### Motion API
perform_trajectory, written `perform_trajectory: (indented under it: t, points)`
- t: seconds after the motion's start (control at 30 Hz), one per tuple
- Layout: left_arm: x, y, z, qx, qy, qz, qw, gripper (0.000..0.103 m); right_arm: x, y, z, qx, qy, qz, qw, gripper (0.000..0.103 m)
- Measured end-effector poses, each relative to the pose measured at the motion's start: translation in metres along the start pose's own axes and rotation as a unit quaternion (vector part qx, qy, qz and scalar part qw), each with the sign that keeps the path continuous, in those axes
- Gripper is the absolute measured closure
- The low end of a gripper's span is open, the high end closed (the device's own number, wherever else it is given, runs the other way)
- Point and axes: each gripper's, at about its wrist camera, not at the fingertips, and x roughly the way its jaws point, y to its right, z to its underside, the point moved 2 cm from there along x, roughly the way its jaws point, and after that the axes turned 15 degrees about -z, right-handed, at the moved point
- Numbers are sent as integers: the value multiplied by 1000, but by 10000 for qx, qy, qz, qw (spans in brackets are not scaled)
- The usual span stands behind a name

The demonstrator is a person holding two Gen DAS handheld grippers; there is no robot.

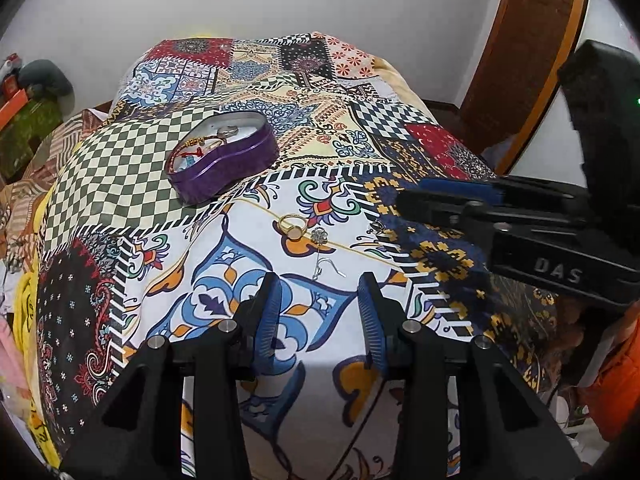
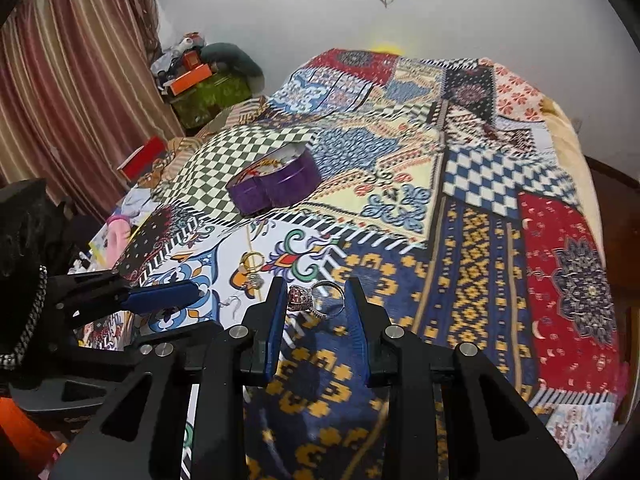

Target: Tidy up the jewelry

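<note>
here we hold the right gripper [image 2: 314, 300] pinching a jeweled ring [image 2: 316, 299]; our left gripper [image 1: 318, 300] is spread, a gold ring [image 1: 291, 225] lying ahead of it.

The right gripper [image 2: 314, 294] has its jaws closed on a silver ring with a pink stone cluster [image 2: 316, 298], held between the blue pads just above the patterned bedspread [image 2: 480, 240]. To the left, the left gripper [image 2: 168, 294] reaches in with its blue finger. A gold ring [image 2: 253, 261] and a small silver piece [image 2: 255, 279] lie on the spread beyond. Farther back sits an open purple heart-shaped tin [image 2: 274, 186] with jewelry inside
</note>
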Motion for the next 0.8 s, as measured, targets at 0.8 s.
perform_trajectory:
  t: [0.8]
  points:
    - [18,7,-25,-301,88,10,9995,96,-17,8,2,48,199,79,9998,76]
